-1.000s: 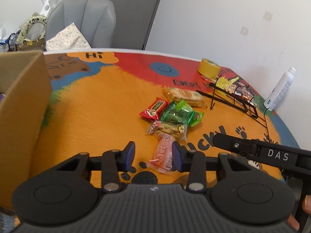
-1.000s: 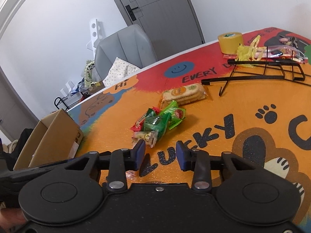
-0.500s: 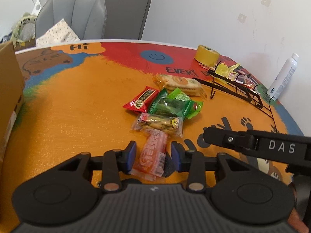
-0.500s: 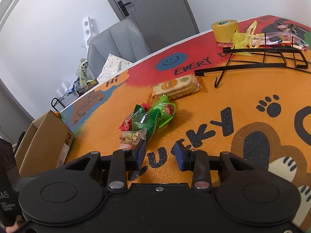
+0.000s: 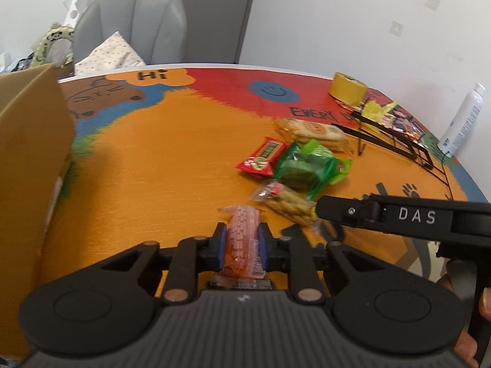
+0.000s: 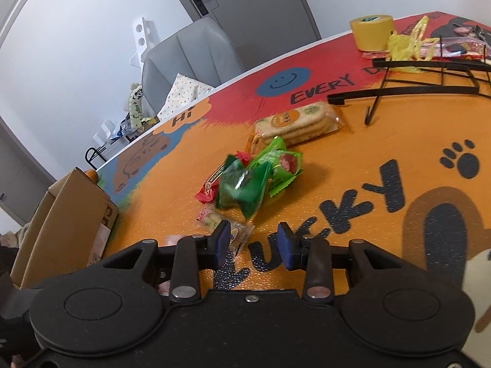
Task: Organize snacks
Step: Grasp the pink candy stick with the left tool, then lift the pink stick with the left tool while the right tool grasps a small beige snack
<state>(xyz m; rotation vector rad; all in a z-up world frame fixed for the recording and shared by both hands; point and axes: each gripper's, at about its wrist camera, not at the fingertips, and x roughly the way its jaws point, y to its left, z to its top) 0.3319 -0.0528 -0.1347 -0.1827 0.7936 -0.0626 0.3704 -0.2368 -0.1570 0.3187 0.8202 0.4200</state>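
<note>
Two grippers are working this table, so going left to right. Way on the left a cardboard box [image 5: 27,153] is standing at the table edge, open side facing up. Next over, the left gripper [image 5: 241,242] is pinching the pink snack [image 5: 242,236] dead centre, blue pads pressing both sides of the wrapper, having just closed in on it. The pack is poking out past the fingertips, a bit blurry, and I can't tell if it's lifted off the orange mat [image 5: 153,168] or lying on it.

Right of that, the rest of the snacks are sitting in a loose pile: a clear nut pack [image 5: 287,204] nearest, the green bag [image 5: 303,168] partly over it, a red bar [image 5: 264,156] touching the green one on its left, and a cracker pack [image 5: 313,132] just behind. The right gripper [image 6: 253,242] is hovering low over the mat with its jaws apart and nothing between them, its left finger sitting over the near end of the nut pack in its own view. In the left view its black arm is reaching in beside that pack.

Further right, a black wire rack [image 5: 399,144] is lying there with a few wrappers on it, a yellow tape roll [image 5: 346,87] behind, and a white bottle [image 5: 463,119] by the wall.
</note>
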